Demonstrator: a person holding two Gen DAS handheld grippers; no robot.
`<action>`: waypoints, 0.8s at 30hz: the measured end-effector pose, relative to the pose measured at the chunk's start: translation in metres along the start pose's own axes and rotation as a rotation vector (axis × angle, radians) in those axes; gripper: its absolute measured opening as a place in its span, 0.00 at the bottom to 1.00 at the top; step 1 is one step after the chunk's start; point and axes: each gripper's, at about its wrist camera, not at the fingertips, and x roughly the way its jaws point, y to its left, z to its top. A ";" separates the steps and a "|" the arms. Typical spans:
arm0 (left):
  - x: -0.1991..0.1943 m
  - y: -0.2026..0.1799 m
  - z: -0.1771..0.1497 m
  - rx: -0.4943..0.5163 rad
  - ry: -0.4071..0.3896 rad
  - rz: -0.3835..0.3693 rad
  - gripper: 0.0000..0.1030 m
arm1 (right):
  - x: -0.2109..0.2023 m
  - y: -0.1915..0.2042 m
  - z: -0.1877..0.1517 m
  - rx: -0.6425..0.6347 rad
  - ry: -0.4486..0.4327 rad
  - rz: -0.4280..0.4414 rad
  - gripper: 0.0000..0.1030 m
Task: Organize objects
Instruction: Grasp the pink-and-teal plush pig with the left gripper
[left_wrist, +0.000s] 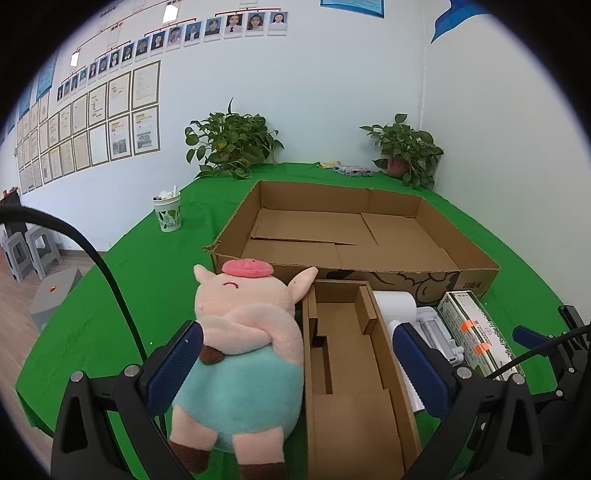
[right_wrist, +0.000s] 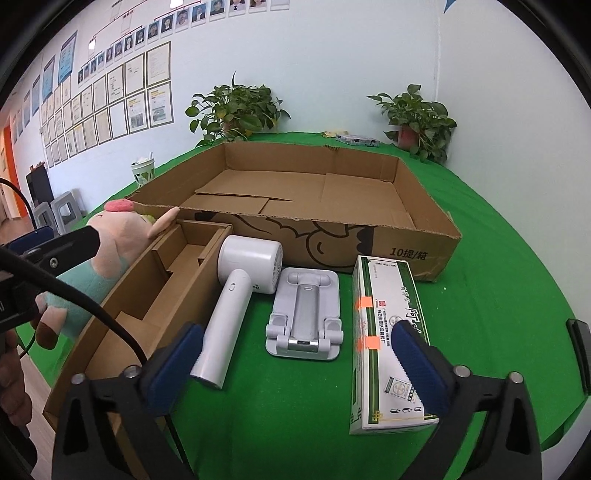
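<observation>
A pink plush pig (left_wrist: 243, 332) (right_wrist: 118, 243) in teal shorts lies on the green cloth, left of a narrow cardboard insert tray (left_wrist: 347, 354) (right_wrist: 162, 291). My left gripper (left_wrist: 295, 354) stands open, one finger against the pig's side, the other past the tray's right wall. A white hair dryer (right_wrist: 236, 295) (left_wrist: 395, 302), a grey phone stand (right_wrist: 304, 314) and a green-and-white box (right_wrist: 388, 332) (left_wrist: 476, 328) lie in a row right of the tray. My right gripper (right_wrist: 295, 354) hangs open above the phone stand's near end. A large shallow carton (left_wrist: 354, 232) (right_wrist: 314, 199) stands empty behind them.
Two potted plants (left_wrist: 232, 140) (left_wrist: 406, 147) stand at the table's far edge, with small packets (left_wrist: 352, 170) between them. A paper cup (left_wrist: 168, 212) sits at the far left. Black cables (left_wrist: 110, 280) (right_wrist: 85, 299) hang at the left. Grey stools (left_wrist: 29, 251) stand on the floor.
</observation>
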 end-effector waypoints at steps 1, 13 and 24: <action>-0.001 0.002 0.000 0.000 0.000 0.002 0.99 | 0.001 0.002 0.000 -0.002 0.004 0.001 0.99; -0.005 0.016 0.000 -0.036 -0.001 -0.010 0.99 | 0.000 0.018 -0.004 -0.028 0.020 0.029 0.99; -0.004 0.040 -0.002 -0.101 -0.008 -0.113 0.99 | -0.012 0.020 0.006 -0.074 -0.002 0.011 0.99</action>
